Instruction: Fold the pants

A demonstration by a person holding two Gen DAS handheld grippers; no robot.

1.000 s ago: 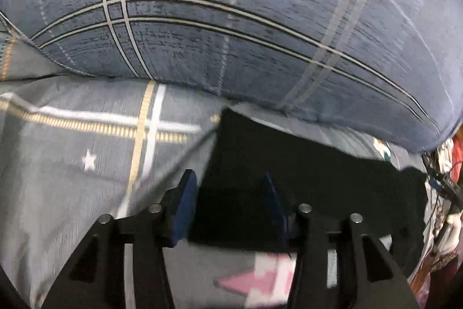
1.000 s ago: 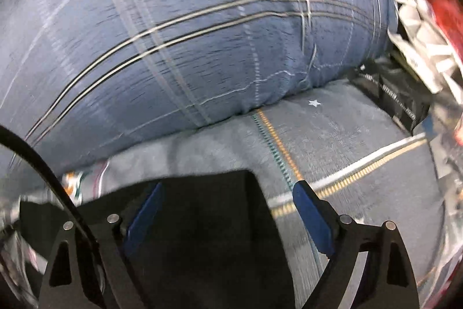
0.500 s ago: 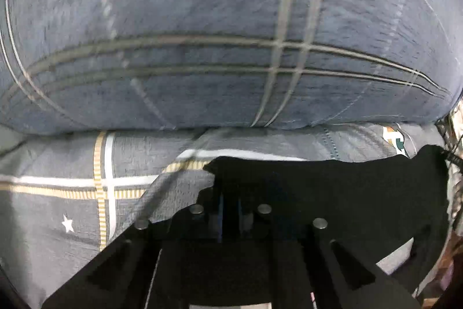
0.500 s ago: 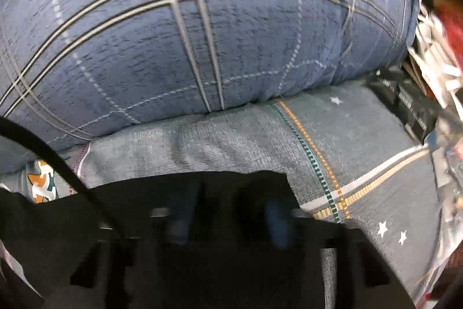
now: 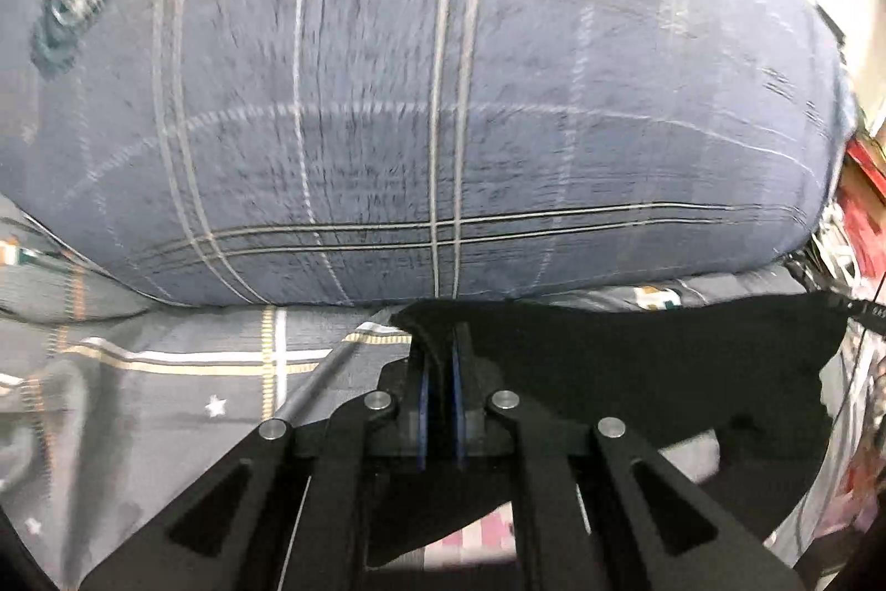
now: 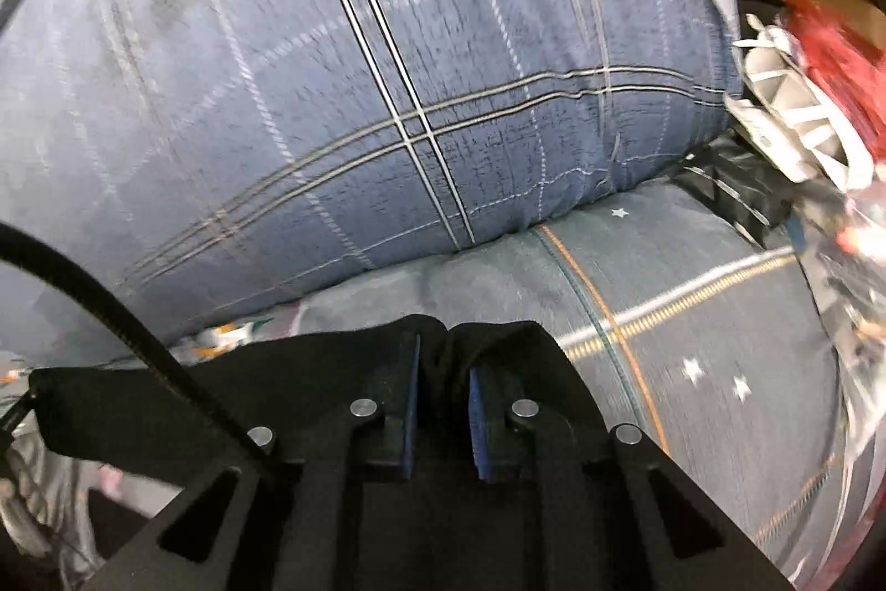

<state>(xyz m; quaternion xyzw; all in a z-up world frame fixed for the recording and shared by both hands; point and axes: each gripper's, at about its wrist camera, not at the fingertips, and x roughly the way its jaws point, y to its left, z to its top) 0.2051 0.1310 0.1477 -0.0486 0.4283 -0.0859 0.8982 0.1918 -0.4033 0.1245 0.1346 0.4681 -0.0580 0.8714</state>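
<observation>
The black pants [image 5: 637, 369] hang stretched between my two grippers, lifted off the bed. In the left wrist view my left gripper [image 5: 438, 358] is shut on the left corner of the cloth, which runs off to the right. In the right wrist view my right gripper [image 6: 443, 358] is shut on a bunched fold of the pants [image 6: 166, 402], which run off to the left. The lower part of the pants is hidden behind the gripper bodies.
A big blue plaid pillow [image 5: 443, 92] fills the space ahead and shows in the right wrist view too [image 6: 360, 92]. Under it lies a grey bedsheet [image 5: 166, 397] with stripes and stars. Red and white clutter [image 6: 803, 92] sits at the right bed edge.
Both grippers were open over the pants a second ago; they have closed on the cloth and lifted it, drawing it taut toward the pillow.
</observation>
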